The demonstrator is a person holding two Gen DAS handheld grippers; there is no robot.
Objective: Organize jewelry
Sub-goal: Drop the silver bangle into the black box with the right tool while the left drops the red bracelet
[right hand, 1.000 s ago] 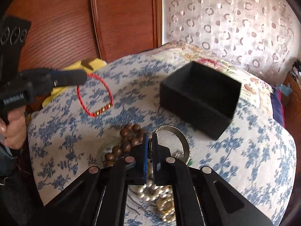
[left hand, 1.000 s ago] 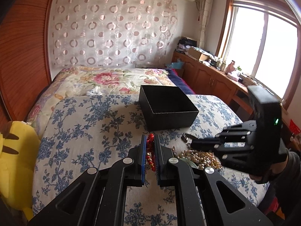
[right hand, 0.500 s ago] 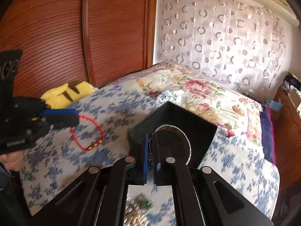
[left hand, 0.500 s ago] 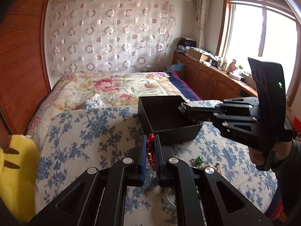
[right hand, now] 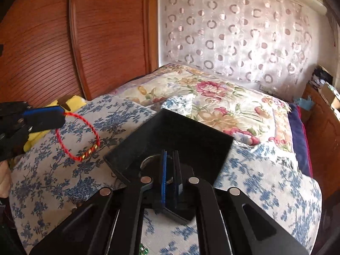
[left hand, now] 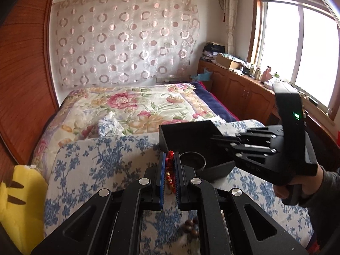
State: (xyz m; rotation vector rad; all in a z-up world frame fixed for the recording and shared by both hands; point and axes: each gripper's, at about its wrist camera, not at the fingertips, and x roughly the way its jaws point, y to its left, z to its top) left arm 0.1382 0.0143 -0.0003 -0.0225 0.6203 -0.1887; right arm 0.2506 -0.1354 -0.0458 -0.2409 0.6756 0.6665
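Observation:
My left gripper [left hand: 169,156] is shut on a red cord bracelet [left hand: 169,165] with gold beads, which hangs free left of the box in the right wrist view [right hand: 79,137]. A black open box [right hand: 178,136] stands on the blue-flowered bed cover. My right gripper [right hand: 170,155] is shut on a silver bangle [right hand: 148,159] and holds it over the box's inside. In the left wrist view the bangle [left hand: 194,161] hangs by the box [left hand: 187,133] at its near wall.
Brown wooden beads [left hand: 191,229] lie on the cover below my left gripper. A yellow plush toy [left hand: 21,204] sits at the bed's left edge. A wooden headboard [right hand: 95,42] stands behind. Wooden cabinets [left hand: 244,93] run under the window at right.
My right gripper carried the silver bangle up from the jewelry pile and down into the box opening. My left gripper lifted the red bracelet and moved nearer the box.

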